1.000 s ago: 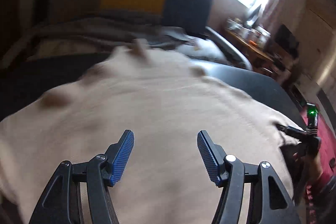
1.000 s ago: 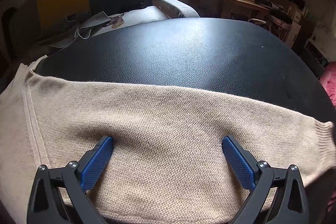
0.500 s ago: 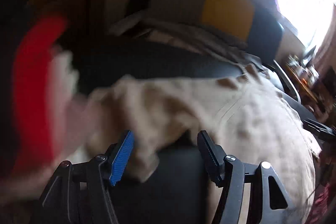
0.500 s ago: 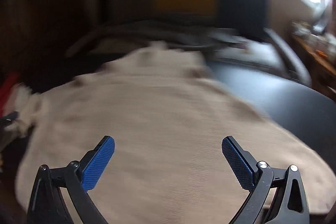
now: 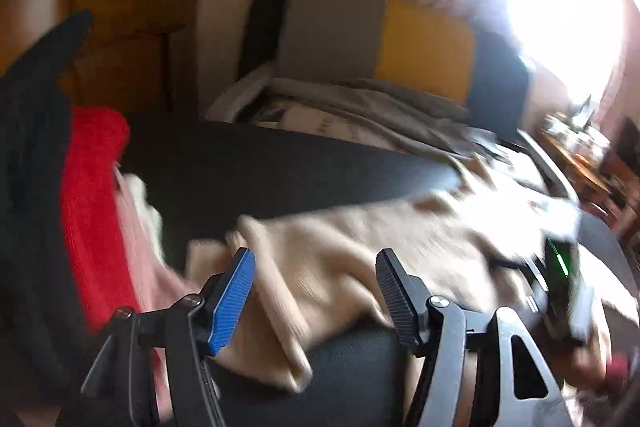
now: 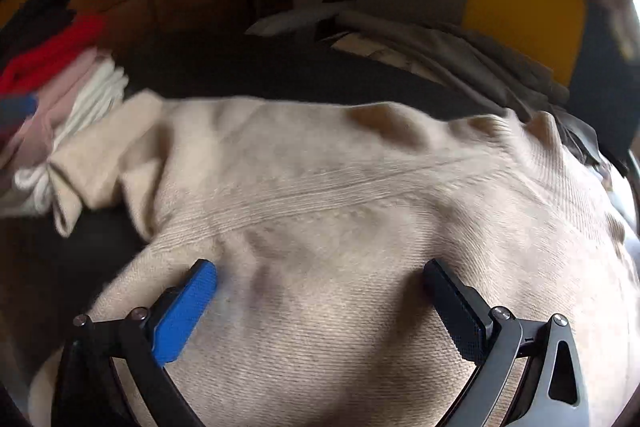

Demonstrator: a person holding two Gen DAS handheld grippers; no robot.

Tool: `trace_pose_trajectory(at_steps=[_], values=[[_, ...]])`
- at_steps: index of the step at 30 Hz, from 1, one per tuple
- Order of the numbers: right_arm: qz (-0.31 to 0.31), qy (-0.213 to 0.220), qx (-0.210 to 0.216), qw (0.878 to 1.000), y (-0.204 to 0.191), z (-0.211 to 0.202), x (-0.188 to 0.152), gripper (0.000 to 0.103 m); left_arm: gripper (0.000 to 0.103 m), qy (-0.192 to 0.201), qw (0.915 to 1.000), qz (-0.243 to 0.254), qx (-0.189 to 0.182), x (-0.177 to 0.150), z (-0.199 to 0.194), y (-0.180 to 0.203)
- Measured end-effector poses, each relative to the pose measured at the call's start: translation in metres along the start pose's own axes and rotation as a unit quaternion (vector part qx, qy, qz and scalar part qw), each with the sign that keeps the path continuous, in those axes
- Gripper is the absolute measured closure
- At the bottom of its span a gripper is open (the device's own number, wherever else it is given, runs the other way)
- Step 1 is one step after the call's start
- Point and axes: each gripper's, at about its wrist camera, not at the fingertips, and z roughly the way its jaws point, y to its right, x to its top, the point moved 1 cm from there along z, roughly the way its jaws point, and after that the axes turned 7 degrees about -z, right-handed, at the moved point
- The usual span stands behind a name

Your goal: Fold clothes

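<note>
The beige sweater (image 6: 340, 227) is lying spread across the black table (image 5: 280, 167), body flat under the right gripper (image 6: 320, 303), w/ 1 sleeve (image 6: 100, 163) bunched at the left end, touching the stack of folded clothes (image 6: 60, 95) (red, pink, white).

Step in hand, as a judgement: the person is setting up the 1st fold, probably the sleeve. The left gripper (image 5: 316, 295) is hovering over the crumpled sleeve end (image 5: 272, 299), fingers spread wide, nothing pinched between them. The right gripper is also standing wide open, both pads over the knit near the shoulder seam; whether they're pressing on it can't be told, but they're not clamping it.

Next move is likely calling for: the left gripper lowering onto the sleeve cuff, closing on 1 layer only, then carrying it across the body. The right one is probably needed to pin the torso so the knit isn't dragging. The fabric looks soft & stretchy, so a shallow pinch could be slipping off.

Vs. 0.5 s ago: the left view is now showing the sleeve sitting nearer btwn the fingers, w/ less blur. The right view is sharper too, closer over the sweater, and the stack is now showing at the left. Both grippers are staying open throughout.
</note>
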Motion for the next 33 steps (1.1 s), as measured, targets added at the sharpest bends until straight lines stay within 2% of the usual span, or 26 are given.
trace_pose_trajectory(at_steps=[3, 7, 12, 15, 21, 29, 33], values=[[0.005, 0.003, 0.0, 1.0, 0.002, 0.0, -0.004, 0.0, 0.039, -0.041, 0.9958, -0.046, 0.068, 0.034, 0.018, -0.02], [0.001, 0.005, -0.007, 1.0, -0.004, -0.001, -0.007, 0.0, 0.039, -0.097, 0.9866, -0.075, 0.107, 0.055, 0.045, -0.036], [0.002, 0.008, -0.007, 1.0, -0.007, -0.002, -0.012, 0.0, 0.039, -0.163, 0.9726, -0.089, 0.14, 0.053, 0.086, -0.043], [0.004, 0.011, -0.006, 1.0, -0.01, -0.003, -0.015, 0.0, 0.04, -0.174, 0.9668, -0.1, 0.158, 0.036, 0.086, -0.05], [0.004, 0.013, -0.007, 1.0, -0.015, -0.005, -0.02, 0.0, 0.041, -0.172, 0.9595, -0.155, 0.16, 0.028, 0.082, -0.06], [0.004, 0.015, -0.006, 1.0, -0.021, -0.006, -0.027, 0.0, 0.042, -0.195, 0.9454, -0.143, 0.218, 0.007, 0.095, -0.053], [0.005, 0.016, -0.005, 1.0, -0.024, -0.007, -0.031, 0.0, 0.042, -0.197, 0.9432, -0.127, 0.235, -0.004, 0.1, -0.046]])
